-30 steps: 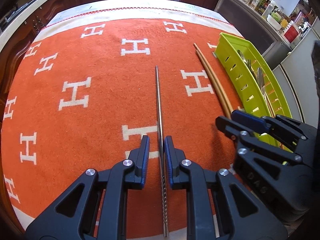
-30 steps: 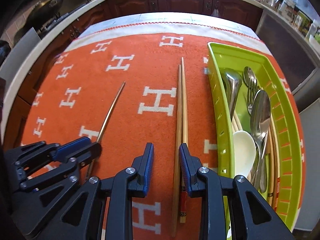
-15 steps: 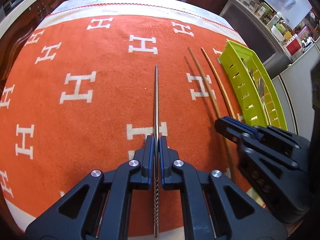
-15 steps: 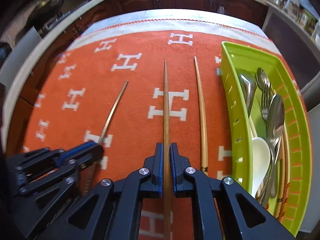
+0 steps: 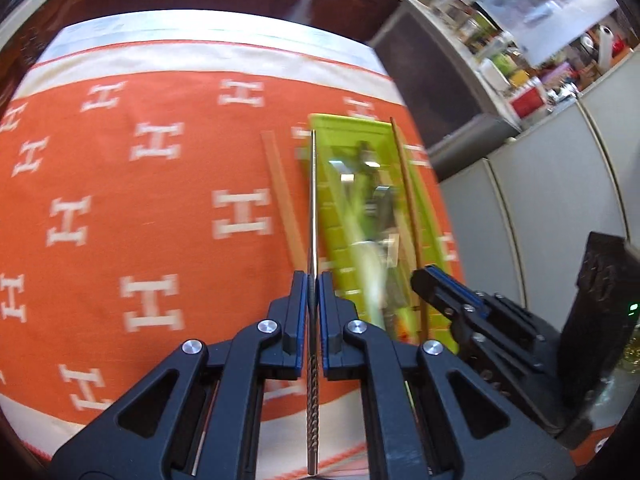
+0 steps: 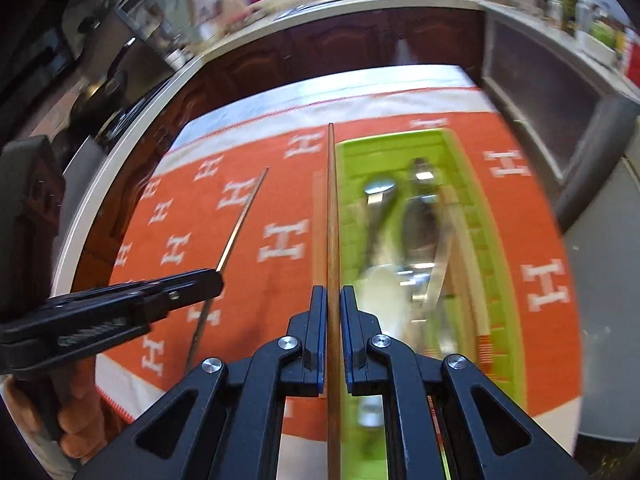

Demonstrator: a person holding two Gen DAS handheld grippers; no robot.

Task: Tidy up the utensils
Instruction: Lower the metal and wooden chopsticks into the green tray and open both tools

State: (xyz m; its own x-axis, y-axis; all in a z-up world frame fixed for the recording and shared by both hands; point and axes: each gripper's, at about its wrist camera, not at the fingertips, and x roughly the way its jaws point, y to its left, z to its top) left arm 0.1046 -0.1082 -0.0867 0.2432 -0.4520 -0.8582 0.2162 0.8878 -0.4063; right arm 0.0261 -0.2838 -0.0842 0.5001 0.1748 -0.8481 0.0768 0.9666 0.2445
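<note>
My left gripper [image 5: 314, 280] is shut on a metal chopstick [image 5: 313, 200], held off the orange cloth with its tip over the near-left edge of the green utensil tray [image 5: 340, 128]. My right gripper [image 6: 332, 292] is shut on a wooden chopstick [image 6: 332, 208], raised along the tray's [image 6: 508, 300] left wall. Each gripper shows in the other's view: the right gripper [image 5: 424, 276] at the right, the left gripper [image 6: 216, 280] at the left. A second wooden chopstick [image 5: 282, 196] lies on the cloth left of the tray. Blurred spoons [image 6: 380, 196] and other cutlery lie in the tray.
An orange cloth with white H marks [image 5: 120, 200] covers the table. Dark wooden cabinets [image 6: 360, 40] stand beyond its far edge. A cluttered counter [image 5: 520, 80] and grey panels [image 5: 540, 200] lie to the right. A person's hand [image 6: 76, 420] holds the left gripper's handle.
Both grippers closed on their chopsticks, lifted them off the cloth and carried them right toward the tray. One wooden chopstick of the pair stayed on the cloth.
</note>
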